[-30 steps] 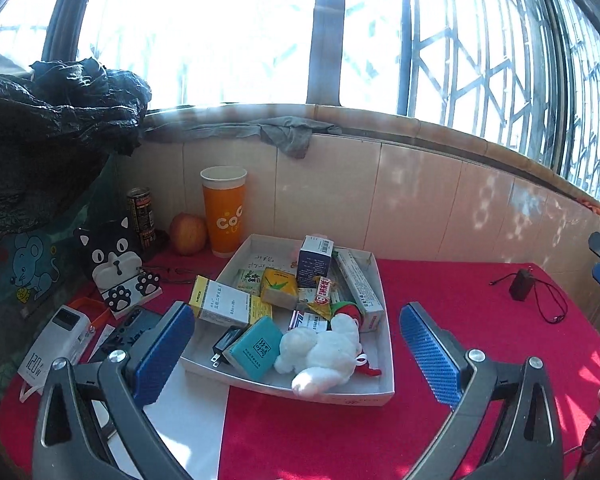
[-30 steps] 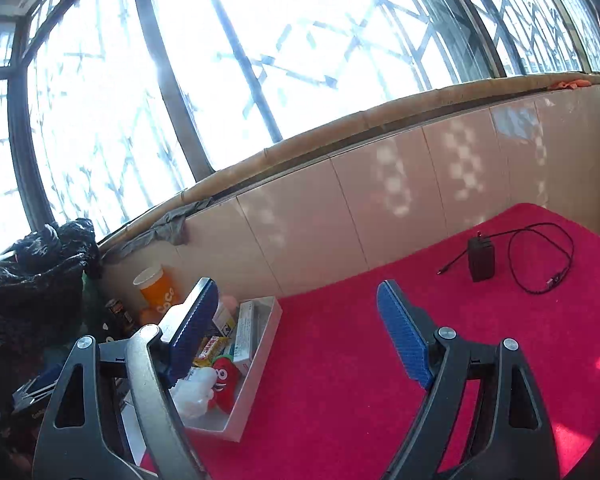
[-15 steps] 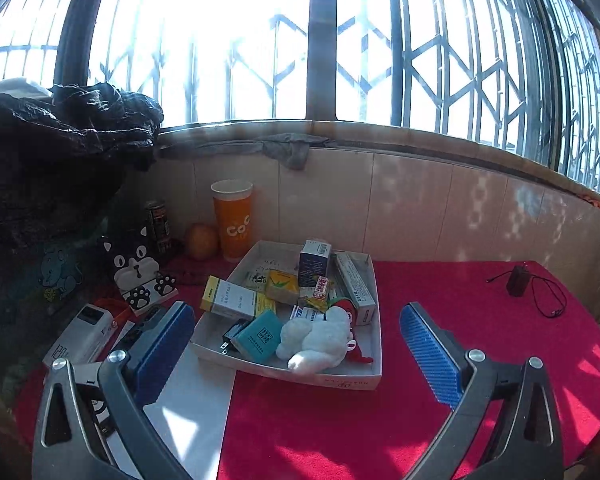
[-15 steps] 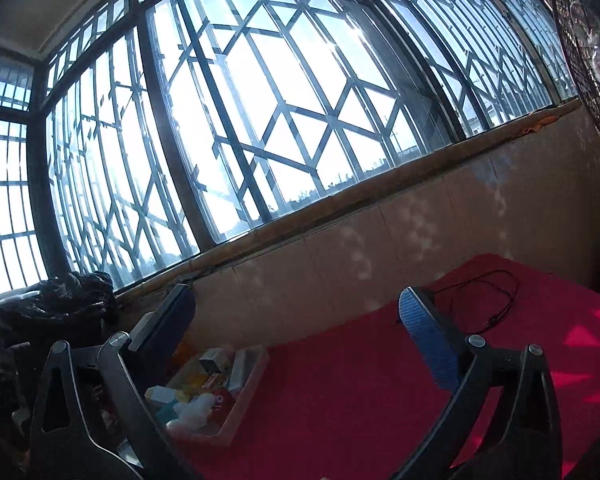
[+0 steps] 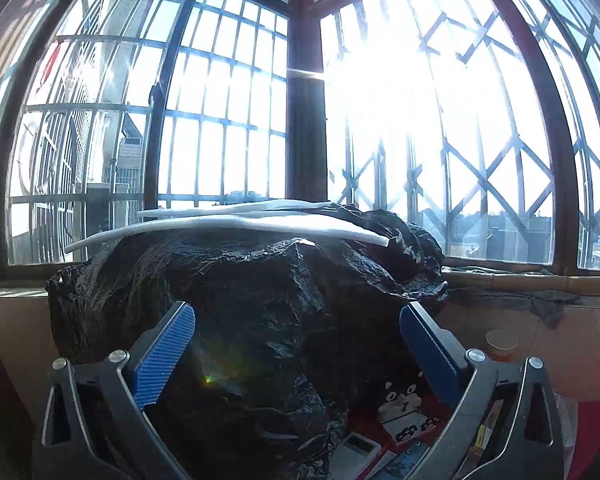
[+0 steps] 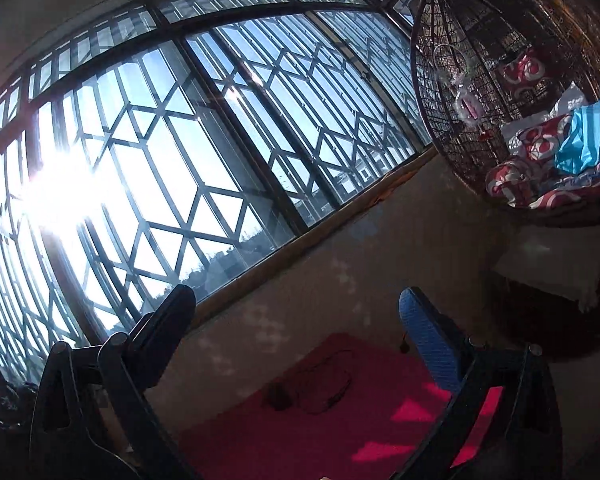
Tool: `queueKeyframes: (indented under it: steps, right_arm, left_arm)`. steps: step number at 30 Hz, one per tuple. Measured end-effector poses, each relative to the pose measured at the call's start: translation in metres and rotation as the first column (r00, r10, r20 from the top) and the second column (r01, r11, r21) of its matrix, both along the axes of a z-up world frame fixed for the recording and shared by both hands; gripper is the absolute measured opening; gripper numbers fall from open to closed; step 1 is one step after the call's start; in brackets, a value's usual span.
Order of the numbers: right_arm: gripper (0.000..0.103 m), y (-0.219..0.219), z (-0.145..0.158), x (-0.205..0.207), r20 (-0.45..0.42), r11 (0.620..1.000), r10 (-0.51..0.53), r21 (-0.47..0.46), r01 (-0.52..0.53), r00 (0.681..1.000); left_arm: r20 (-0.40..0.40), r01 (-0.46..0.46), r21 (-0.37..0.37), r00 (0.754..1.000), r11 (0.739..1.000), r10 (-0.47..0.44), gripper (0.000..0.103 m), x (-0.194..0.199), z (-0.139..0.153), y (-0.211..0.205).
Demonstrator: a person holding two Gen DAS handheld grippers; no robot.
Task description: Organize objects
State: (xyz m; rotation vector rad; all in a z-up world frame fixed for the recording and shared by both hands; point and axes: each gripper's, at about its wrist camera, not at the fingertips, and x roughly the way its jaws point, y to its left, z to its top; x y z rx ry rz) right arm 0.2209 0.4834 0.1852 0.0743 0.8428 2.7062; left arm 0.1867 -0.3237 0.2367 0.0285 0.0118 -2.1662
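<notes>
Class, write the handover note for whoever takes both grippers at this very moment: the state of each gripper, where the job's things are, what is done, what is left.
Left gripper: open, empty, aimed at a black plastic-covered heap by the window.
Right gripper: open, empty, aimed at the tiled wall above the red tabletop.
Things: a cat-face item and an orange cup show at lower right of the left view; a charger with its cable lies on the red cloth. No tray or box of sorted items is in either view.
Done: cannot be judged from here.
Left: bring both grippers back down to the table and check.
</notes>
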Motion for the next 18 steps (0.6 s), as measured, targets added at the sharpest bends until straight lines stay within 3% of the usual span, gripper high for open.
queueKeyframes:
  steps: [2,4,6,8,13,18]
  right_arm:
    - [0.103,0.039,-0.015,-0.011,0.059,0.993,-0.030,-0.112,0.037,0.998]
    - [0.103,0.077,-0.035,-0.021,0.117,0.974,-0.081,-0.203,0.104,0.990]
    - [0.103,0.109,-0.049,-0.018,0.182,0.944,-0.234,-0.194,0.268,0.955]
    - [0.103,0.138,-0.062,-0.008,0.225,0.897,-0.356,-0.190,0.400,0.907]
    - [0.103,0.202,-0.074,0.050,0.261,0.724,-0.581,-0.267,0.636,0.771]
    - [0.103,0.215,-0.037,0.088,0.245,0.563,-0.798,-0.021,0.826,0.551]
  left_arm:
    - [-0.030,-0.093,-0.029,0.995,0.995,0.092,0.103,0.015,0.017,-0.017]
    - [-0.062,-0.215,-0.080,0.976,0.973,0.211,0.103,0.030,0.027,-0.030]
    - [-0.085,-0.332,-0.120,0.942,0.936,0.324,0.103,0.039,0.033,-0.042]
    - [-0.095,-0.384,-0.125,0.922,0.915,0.374,0.103,0.047,0.035,-0.056]
    - [-0.101,-0.477,-0.095,0.878,0.874,0.468,0.103,0.057,0.037,-0.086]
    - [-0.111,-0.537,-0.053,0.841,0.842,0.529,0.103,0.060,0.033,-0.107]
